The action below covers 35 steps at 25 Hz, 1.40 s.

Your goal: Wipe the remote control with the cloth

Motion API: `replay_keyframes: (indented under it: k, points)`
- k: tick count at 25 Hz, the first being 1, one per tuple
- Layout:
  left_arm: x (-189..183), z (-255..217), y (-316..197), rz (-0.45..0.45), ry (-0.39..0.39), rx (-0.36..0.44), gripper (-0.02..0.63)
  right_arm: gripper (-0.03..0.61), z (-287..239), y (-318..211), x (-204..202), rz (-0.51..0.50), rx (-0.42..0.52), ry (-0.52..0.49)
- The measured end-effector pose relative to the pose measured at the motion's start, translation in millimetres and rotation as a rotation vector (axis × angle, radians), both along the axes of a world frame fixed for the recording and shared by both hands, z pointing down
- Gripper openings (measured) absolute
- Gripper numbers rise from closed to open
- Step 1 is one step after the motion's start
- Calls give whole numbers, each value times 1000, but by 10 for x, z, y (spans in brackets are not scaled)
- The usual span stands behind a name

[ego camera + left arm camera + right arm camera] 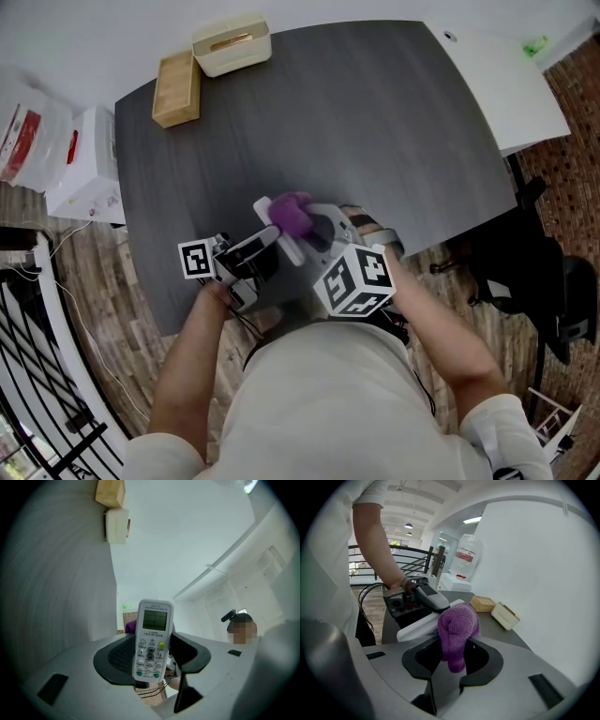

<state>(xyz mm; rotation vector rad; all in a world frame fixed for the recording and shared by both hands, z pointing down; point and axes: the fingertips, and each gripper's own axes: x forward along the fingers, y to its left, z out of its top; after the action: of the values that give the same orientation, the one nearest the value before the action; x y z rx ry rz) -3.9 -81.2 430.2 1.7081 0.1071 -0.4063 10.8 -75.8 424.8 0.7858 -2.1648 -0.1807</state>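
My left gripper (pixel 265 247) is shut on the lower end of a white remote control (pixel 278 231), holding it over the near edge of the dark grey table (pixel 375 122). In the left gripper view the remote (pixel 152 639) stands upright between the jaws, screen and buttons facing the camera. My right gripper (pixel 315 231) is shut on a bunched purple cloth (pixel 290 215). The cloth rests against the remote's upper end. In the right gripper view the cloth (pixel 457 632) bulges out of the right gripper (pixel 452 657) and touches the remote (pixel 423 626), with the left gripper (pixel 423 597) behind.
A wooden box (pixel 177 89) and a cream tissue box (pixel 232 42) sit at the table's far left corner. A white table (pixel 497 80) adjoins on the right. A black chair (pixel 539 277) stands right of me, white boxes and bags (pixel 84 169) to the left.
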Motion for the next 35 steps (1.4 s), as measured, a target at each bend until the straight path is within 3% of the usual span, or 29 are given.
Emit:
replay_keyframes:
  k: [26, 35]
  points:
    - [-97, 49, -188, -95, 31, -46, 230, 120, 22, 17, 1, 3, -20, -3]
    - [-140, 250, -288, -179, -59, -94, 227, 120, 196, 307, -28, -62, -83, 50]
